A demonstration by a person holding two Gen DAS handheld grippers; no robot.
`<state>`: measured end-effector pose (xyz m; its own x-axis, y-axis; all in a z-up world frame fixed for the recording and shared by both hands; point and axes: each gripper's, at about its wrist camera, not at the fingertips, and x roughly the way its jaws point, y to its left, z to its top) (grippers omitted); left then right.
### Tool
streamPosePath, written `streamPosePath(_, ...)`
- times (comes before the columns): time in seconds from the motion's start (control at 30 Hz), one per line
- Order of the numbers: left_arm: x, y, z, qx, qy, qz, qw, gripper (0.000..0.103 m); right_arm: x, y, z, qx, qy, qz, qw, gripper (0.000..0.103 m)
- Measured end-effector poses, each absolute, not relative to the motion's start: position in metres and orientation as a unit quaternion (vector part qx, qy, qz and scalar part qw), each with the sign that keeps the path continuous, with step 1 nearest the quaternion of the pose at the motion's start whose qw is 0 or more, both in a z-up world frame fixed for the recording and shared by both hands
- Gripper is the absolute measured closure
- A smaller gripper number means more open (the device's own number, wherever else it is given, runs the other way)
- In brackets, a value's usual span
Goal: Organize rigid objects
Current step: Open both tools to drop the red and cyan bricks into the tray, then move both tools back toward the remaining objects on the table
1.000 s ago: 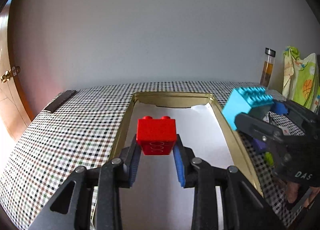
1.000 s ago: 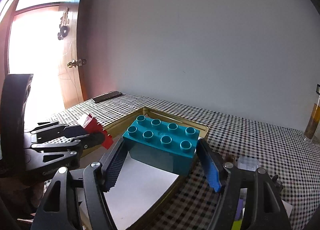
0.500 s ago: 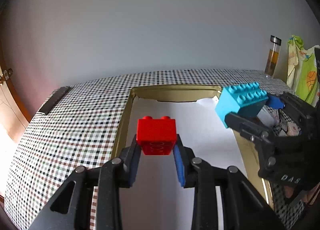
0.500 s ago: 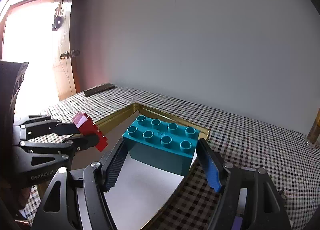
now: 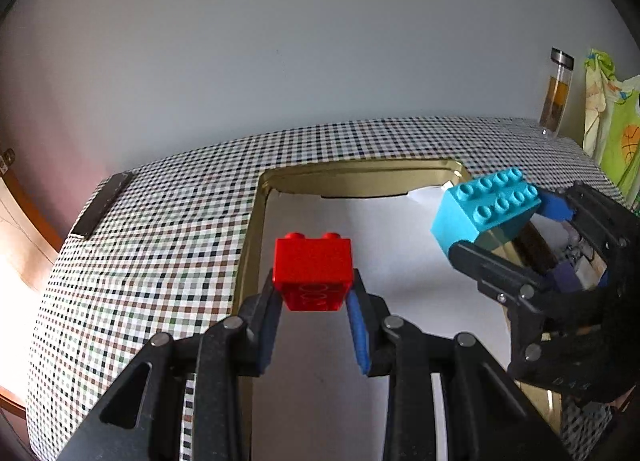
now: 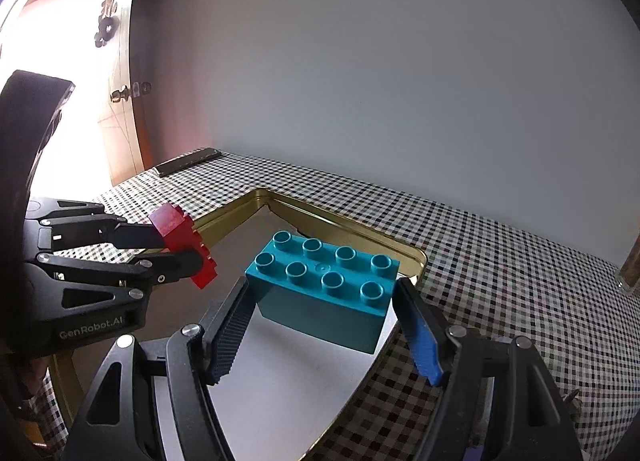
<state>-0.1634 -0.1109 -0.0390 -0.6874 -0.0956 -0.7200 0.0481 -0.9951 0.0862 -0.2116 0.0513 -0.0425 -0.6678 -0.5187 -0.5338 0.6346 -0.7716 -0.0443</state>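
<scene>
Only the left view shows the bottle (image 5: 557,95); left tool (image 5: 314,301) clamps red brick (image 5: 313,265), right tool (image 6: 322,309) teal brick (image 6: 326,291).

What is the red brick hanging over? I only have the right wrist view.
Observer: The left gripper has its jaws shut on the red brick, which appears to be above the white paper lining the gold tray, just inside its left rim.
Operator: What's the glass thing at my right edge?
Observer: A dark-capped bottle of amber liquid, standing on the checked tablecloth near the wall.
Operator: Anything beyond it?
Observer: A green and yellow patterned fabric is to the bottle's right.
</scene>
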Motion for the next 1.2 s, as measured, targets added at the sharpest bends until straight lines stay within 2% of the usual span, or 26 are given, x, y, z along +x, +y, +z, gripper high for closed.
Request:
streamPosePath(0.2, -0.172, -0.112, -0.04, 0.393, -0.047, -0.917, 0.053, 0.071, -0.217, 0.046, -0.049, 0.268, 0.118, -0.901, 0.319, 0.03)
streamPosePath(0.23, -0.173, -0.113, -0.041, 0.392, -0.051, -0.916, 0.059, 0.063, -0.219, 0.045, -0.05, 0.268, 0.118, -0.901, 0.319, 0.03)
streamPosePath(0.27, -0.173, -0.113, -0.041, 0.391, -0.054, -0.917, 0.062, 0.051, -0.219, 0.045, -0.05, 0.267, 0.119, -0.902, 0.316, 0.029)
streamPosePath(0.33, -0.171, -0.115, -0.039, 0.382, -0.052, -0.92, 0.07, 0.033, -0.22, 0.044, -0.049, 0.263, 0.121, -0.906, 0.308, 0.023)
streamPosePath(0.4, -0.164, -0.115, -0.033, 0.364, -0.055, -0.926, 0.078, 0.031, -0.219, 0.046, -0.047, 0.258, 0.12, -0.908, 0.307, 0.02)
streamPosePath(0.43, -0.16, -0.115, -0.03, 0.356, -0.056, -0.929, 0.079, 0.025, -0.218, 0.048, -0.044, 0.255, 0.118, -0.909, 0.308, 0.019)
streamPosePath(0.47, -0.156, -0.115, -0.026, 0.347, -0.054, -0.933, 0.082, 0.014, -0.216, 0.051, -0.042, 0.253, 0.114, -0.91, 0.309, 0.018)
streamPosePath(0.53, -0.145, -0.116, -0.017, 0.32, -0.05, -0.941, 0.099, 0.001, -0.211, 0.06, -0.036, 0.251, 0.096, -0.912, 0.309, 0.017)
streamPosePath(0.6, -0.137, -0.115, -0.011, 0.302, -0.049, -0.947, 0.103, 0.001, -0.207, 0.069, -0.029, 0.246, 0.082, -0.914, 0.311, 0.013)
streamPosePath(0.97, -0.063, -0.092, -0.009, 0.238, -0.001, -0.967, 0.096, 0.001, -0.154, 0.125, -0.008, 0.222, 0.054, -0.923, 0.309, 0.012)
streamPosePath(1.2, -0.022, -0.047, -0.026, 0.225, 0.016, -0.973, 0.053, 0.001, -0.107, 0.206, -0.015, 0.203, 0.029, -0.946, 0.252, 0.011)
